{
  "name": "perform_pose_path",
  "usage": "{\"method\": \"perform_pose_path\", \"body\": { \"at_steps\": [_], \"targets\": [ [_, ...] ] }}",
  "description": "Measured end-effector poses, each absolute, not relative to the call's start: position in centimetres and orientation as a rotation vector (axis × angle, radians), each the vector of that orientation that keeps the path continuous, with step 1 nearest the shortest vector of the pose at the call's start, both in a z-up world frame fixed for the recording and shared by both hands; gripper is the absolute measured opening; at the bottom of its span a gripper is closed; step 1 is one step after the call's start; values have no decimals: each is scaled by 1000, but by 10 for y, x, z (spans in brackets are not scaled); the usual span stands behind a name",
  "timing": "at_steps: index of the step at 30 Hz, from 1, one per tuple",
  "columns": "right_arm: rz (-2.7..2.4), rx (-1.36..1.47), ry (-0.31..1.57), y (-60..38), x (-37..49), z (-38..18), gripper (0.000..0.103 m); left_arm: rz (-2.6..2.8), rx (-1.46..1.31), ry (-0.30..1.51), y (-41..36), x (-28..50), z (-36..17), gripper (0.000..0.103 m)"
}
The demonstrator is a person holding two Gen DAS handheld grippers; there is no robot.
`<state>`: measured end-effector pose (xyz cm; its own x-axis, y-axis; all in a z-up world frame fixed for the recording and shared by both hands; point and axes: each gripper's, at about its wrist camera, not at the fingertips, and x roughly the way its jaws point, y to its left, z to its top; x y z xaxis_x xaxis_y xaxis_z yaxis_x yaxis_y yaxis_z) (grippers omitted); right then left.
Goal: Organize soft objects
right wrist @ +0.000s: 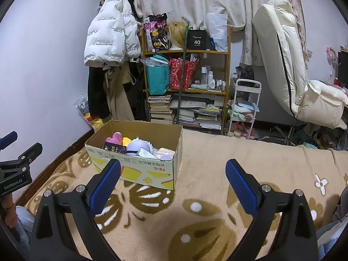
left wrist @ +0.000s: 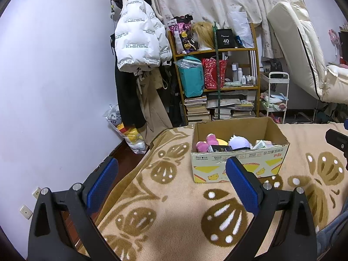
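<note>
An open cardboard box stands on a beige blanket with brown butterfly pattern. Inside lie a pink plush, a white-lilac plush, a yellow item and small packets. The box also shows in the right wrist view, with the pink plush and lilac plush. My left gripper is open and empty, in front of the box's left side. My right gripper is open and empty, near the box's right front corner. Each gripper shows at the other view's edge.
A wooden shelf with bags, books and bottles stands behind the bed. Coats hang at the wall. A white cart and a cream recliner stand at the right. A plastic bag lies on the floor.
</note>
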<state>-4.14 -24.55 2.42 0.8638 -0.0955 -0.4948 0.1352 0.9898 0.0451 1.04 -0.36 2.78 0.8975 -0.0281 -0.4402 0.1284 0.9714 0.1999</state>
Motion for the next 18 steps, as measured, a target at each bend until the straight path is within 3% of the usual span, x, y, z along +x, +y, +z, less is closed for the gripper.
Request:
{"method": "perform_pose_path", "body": {
  "at_steps": [18],
  "targets": [
    [-125, 84, 523, -250, -44, 19, 101, -77, 215, 465, -4, 12, 24, 98]
  ]
}}
